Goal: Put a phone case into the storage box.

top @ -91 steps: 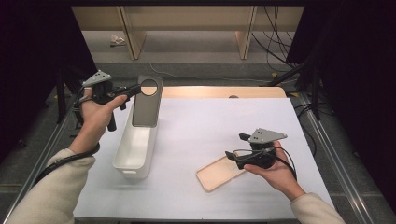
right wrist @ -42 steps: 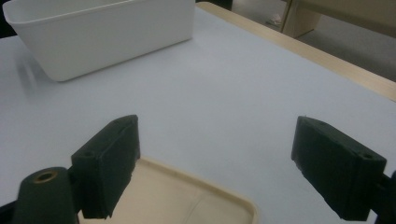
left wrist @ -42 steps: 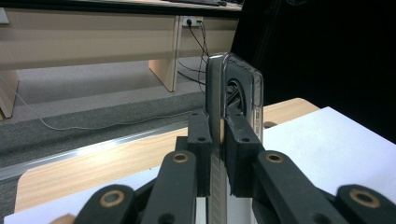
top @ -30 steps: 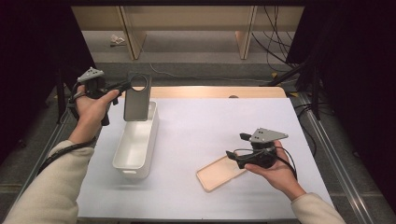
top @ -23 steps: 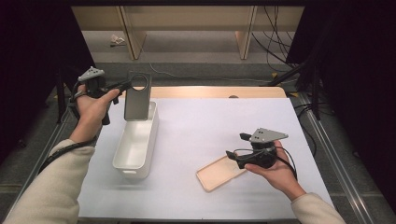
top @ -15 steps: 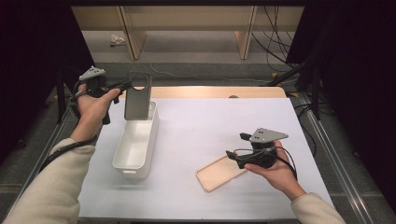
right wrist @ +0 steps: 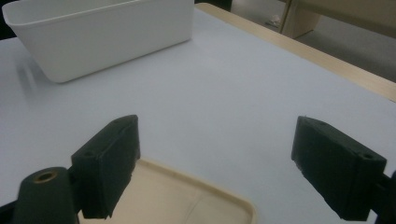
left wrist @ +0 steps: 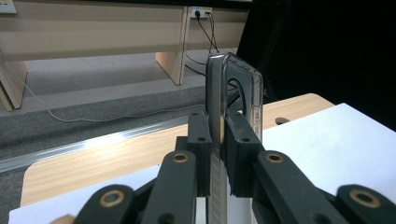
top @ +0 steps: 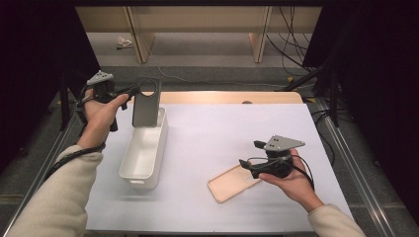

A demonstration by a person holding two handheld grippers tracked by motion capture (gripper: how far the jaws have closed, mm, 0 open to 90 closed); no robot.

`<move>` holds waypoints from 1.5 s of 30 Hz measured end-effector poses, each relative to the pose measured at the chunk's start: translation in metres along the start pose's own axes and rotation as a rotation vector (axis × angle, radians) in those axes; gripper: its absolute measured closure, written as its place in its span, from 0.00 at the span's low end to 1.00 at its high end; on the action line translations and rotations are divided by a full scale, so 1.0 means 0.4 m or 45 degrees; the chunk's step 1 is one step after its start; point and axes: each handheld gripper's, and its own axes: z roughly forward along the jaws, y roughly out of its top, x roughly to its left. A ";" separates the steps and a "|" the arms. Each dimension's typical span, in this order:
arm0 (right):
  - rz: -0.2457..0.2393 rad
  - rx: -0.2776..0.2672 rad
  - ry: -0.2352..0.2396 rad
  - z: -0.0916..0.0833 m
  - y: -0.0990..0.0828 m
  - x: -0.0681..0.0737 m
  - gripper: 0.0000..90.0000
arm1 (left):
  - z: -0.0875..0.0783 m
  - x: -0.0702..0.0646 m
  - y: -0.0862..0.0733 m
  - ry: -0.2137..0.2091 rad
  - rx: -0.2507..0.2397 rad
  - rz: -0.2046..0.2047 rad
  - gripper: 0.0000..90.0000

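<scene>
Now smoky clear phone case [top: 146, 102], round cutout, upright, clamped in left hand-held gripper [top: 132, 91]; right hand-held gripper [right wrist: 215, 172] wide, empty.

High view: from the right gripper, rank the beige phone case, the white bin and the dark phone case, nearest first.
Measured from the right gripper:
1. Beige phone case, flat on the white table, right under the jaws.
2. White bin, to its left across the table.
3. Dark phone case, upright over the bin's far end, clamped in the left gripper.
</scene>
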 end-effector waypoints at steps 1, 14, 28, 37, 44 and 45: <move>0.000 0.000 -0.001 0.000 0.000 0.000 0.18 | 0.001 0.000 0.000 0.001 0.002 0.001 0.91; 0.004 0.004 0.003 0.000 -0.001 0.000 0.18 | 0.011 0.003 -0.004 0.008 0.003 0.014 0.91; 0.007 0.001 0.002 -0.001 0.000 -0.001 0.18 | 0.033 -0.001 -0.010 -0.001 0.009 -0.005 0.91; 0.007 -0.001 0.003 0.000 0.000 0.000 0.18 | 0.043 0.000 -0.014 0.001 0.025 -0.008 0.91; 0.006 -0.005 0.007 -0.001 0.001 0.001 0.18 | 0.049 0.005 -0.020 0.011 0.032 -0.019 0.91; 0.006 -0.005 0.006 -0.001 0.001 0.002 0.18 | 0.049 0.006 -0.021 0.012 0.034 -0.019 0.91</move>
